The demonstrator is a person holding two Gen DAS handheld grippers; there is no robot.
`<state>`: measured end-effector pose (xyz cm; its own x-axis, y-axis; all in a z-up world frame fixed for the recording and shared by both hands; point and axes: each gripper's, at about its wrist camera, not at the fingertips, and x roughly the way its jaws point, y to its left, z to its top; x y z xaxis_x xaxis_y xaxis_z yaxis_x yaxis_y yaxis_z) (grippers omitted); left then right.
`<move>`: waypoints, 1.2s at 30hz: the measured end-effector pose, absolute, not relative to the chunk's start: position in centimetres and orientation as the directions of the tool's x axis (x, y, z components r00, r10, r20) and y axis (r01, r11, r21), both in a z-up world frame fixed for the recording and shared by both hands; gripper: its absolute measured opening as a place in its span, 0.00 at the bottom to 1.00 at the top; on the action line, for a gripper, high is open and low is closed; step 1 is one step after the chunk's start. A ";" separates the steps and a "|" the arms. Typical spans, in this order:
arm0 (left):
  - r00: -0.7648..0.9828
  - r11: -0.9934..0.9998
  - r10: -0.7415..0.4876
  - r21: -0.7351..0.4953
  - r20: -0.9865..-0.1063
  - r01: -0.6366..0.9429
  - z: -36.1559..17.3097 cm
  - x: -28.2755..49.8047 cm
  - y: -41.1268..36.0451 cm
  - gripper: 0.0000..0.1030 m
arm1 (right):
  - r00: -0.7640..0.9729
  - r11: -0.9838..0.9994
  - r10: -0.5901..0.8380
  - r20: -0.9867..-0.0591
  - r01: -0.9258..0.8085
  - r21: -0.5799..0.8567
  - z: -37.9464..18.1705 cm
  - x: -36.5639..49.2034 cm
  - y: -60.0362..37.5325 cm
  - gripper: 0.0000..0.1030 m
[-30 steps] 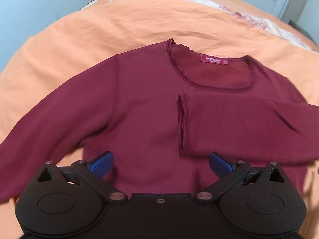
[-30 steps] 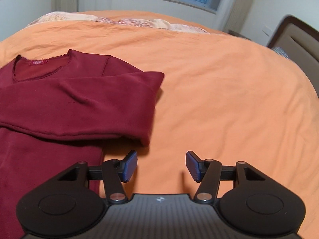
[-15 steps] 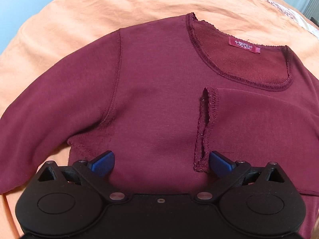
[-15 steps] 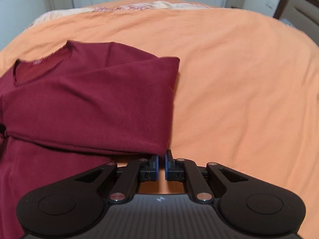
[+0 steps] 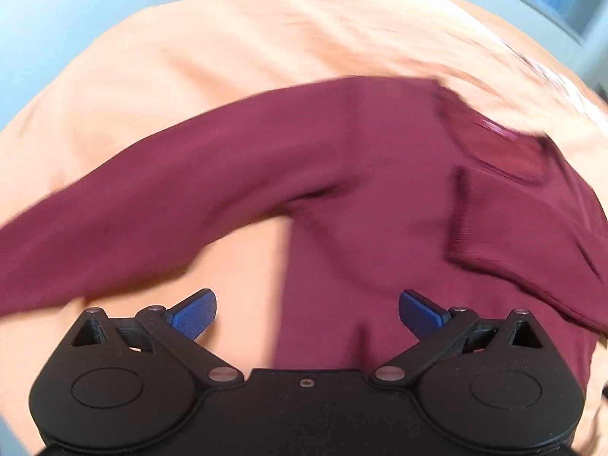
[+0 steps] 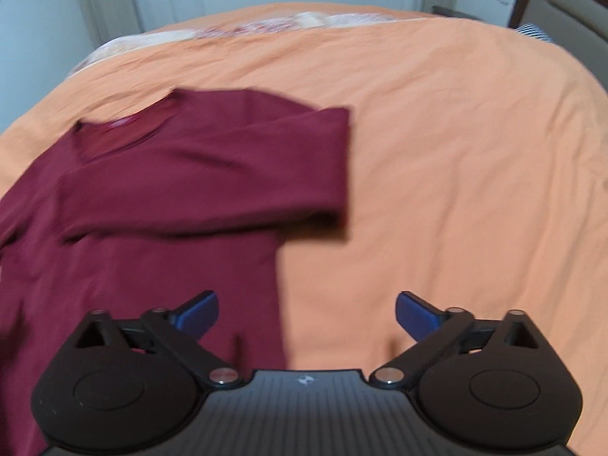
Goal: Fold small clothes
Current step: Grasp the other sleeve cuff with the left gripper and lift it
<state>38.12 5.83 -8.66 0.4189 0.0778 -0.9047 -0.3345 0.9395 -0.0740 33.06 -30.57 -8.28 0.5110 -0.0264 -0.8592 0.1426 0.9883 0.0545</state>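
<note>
Top (image 6: pixel 182 205) lies flat on the bed (image 6: pixel 456 152), one sleeve (image 6: pixel 212 186) folded across, and the right gripper (image 6: pixel 306 313), pinched shut half a second ago, gapes empty like the left gripper (image 5: pixel 307 313), which now faces the unfolded sleeve (image 5: pixel 152 205).

The orange bedspread (image 6: pixel 475 159) lies bare to the right of the maroon top (image 6: pixel 171 205), wide open room with nothing standing on it. The top itself is the only thing in the way, and it lies flat: one sleeve (image 6: pixel 243 174) is folded across the chest, the other sleeve (image 5: pixel 152 205) stretches out to the left (blurred in the left wrist view). Between that outstretched sleeve and the body a wedge of bare bedspread (image 5: pixel 243 266) shows. A headboard (image 6: pixel 558 7) bounds the far right.
</note>
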 end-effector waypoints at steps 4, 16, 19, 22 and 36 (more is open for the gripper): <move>0.423 0.874 0.133 -0.095 -0.896 -0.476 -8.8 32.7 11.9 0.99 | 0.477 0.996 0.046 -0.878 0.045 0.076 -7.9 30.1 -26.5 1.00; 0.365 0.561 0.322 -0.135 -0.874 -0.817 -10.6 22.8 29.2 0.91 | 0.400 0.973 0.150 -0.904 -0.221 0.064 -6.1 24.7 -15.8 1.00; 0.377 0.506 0.334 -0.174 -0.864 -0.845 -10.8 21.9 31.8 0.80 | 0.394 0.962 0.157 -0.906 -0.269 0.050 -5.8 24.2 -13.8 1.00; 0.381 0.477 0.363 -0.181 -0.850 -0.860 -10.9 22.1 32.5 0.59 | 0.390 0.955 0.164 -0.906 -0.293 0.047 -5.6 24.0 -12.5 1.00; 0.538 0.626 0.482 -0.158 -0.691 -0.764 -4.3 23.9 31.7 0.05 | 0.383 0.933 0.222 -0.897 -0.352 0.081 -5.7 23.6 -9.5 1.00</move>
<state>23.87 31.73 -4.27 0.5379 0.4825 -0.6913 -0.7639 0.6257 -0.1578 23.63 -9.49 -5.72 0.3826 0.2224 -0.8967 -0.3518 0.9325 0.0812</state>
